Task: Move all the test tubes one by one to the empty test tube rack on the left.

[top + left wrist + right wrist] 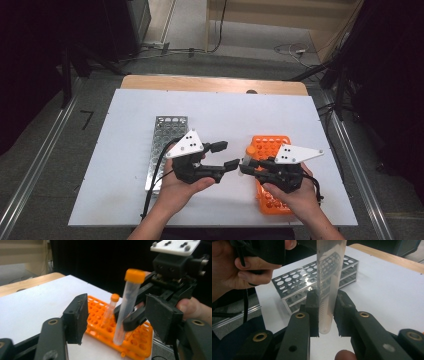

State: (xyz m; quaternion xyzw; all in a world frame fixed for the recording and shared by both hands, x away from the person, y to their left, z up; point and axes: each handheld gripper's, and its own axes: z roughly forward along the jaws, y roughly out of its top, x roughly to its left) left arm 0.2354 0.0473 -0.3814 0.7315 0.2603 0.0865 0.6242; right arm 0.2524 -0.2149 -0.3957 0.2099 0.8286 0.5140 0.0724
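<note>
Holding a clear plastic tube with an orange screw cap point(128, 307) upright, the right gripper point(243, 167) has its fingers point(313, 311) clamped on the tube's lower part, just above the rounded tip. In the high view the tube sits at centre frame, above the near left edge of the orange plastic tube rack point(272, 146). The left gripper point(226, 155) faces it from the left, fingers point(76, 317) half spread, one on each side of the tube and not touching it. A second, smaller orange-capped tube point(110, 310) stands in the orange rack behind. The perforated metal rack point(167, 137) lies left of centre on the white counter point(125, 190), partly under the left hand.

Step in hand, as judged: a hand-over of the tube from right to left, probably bound for the metal rack. Next move calls for the left fingers to close squarely on the tube's upper body below the cap, with the right releasing only once that grip is firm; a skewed pinch could tip the tube.
</note>
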